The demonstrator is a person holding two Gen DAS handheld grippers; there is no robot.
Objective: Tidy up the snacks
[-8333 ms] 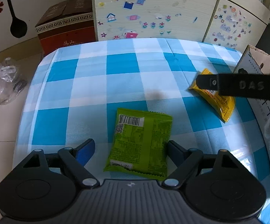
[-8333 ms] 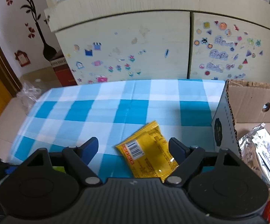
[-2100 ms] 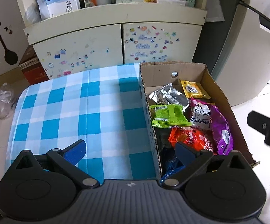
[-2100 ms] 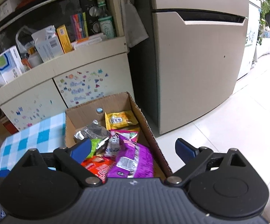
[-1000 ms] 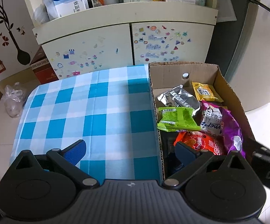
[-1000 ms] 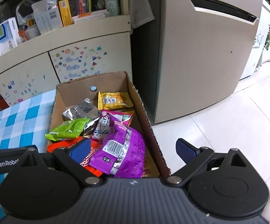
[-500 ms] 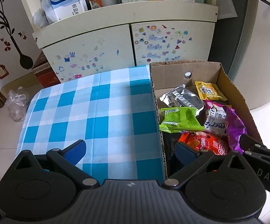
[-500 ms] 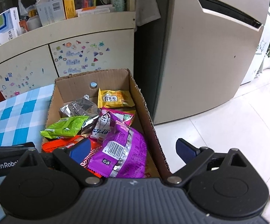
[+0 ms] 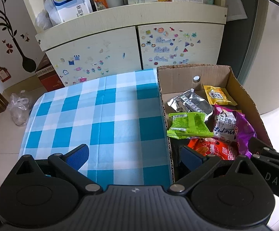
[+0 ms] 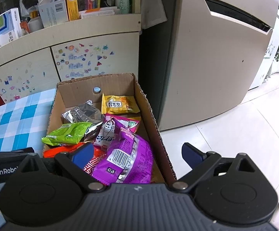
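Observation:
A cardboard box (image 9: 243, 88) (image 10: 149, 113) stands at the right end of the blue checked table (image 9: 101, 115). In it lie a green snack pack (image 9: 187, 124) (image 10: 68, 132), a yellow pack (image 9: 217, 95) (image 10: 120, 103), a silver pack (image 9: 189, 102) (image 10: 81, 113), a purple bag (image 9: 234, 125) (image 10: 128, 154) and a red-orange pack (image 9: 212, 148). My left gripper (image 9: 133, 156) is open and empty, held above the table's near right edge and the box's left wall. My right gripper (image 10: 137, 156) is open and empty above the box's near right corner.
A cream cabinet with stickers (image 9: 131, 46) stands behind the table, its shelf crowded with boxes. A fridge (image 10: 216, 57) stands right of the box. A plastic bag (image 9: 20, 105) and a red carton (image 9: 49, 75) sit on the floor at left.
The green and yellow packs that lay on the table are now in the box. Both grippers have pulled back and up, still open; the left view has drifted a little.

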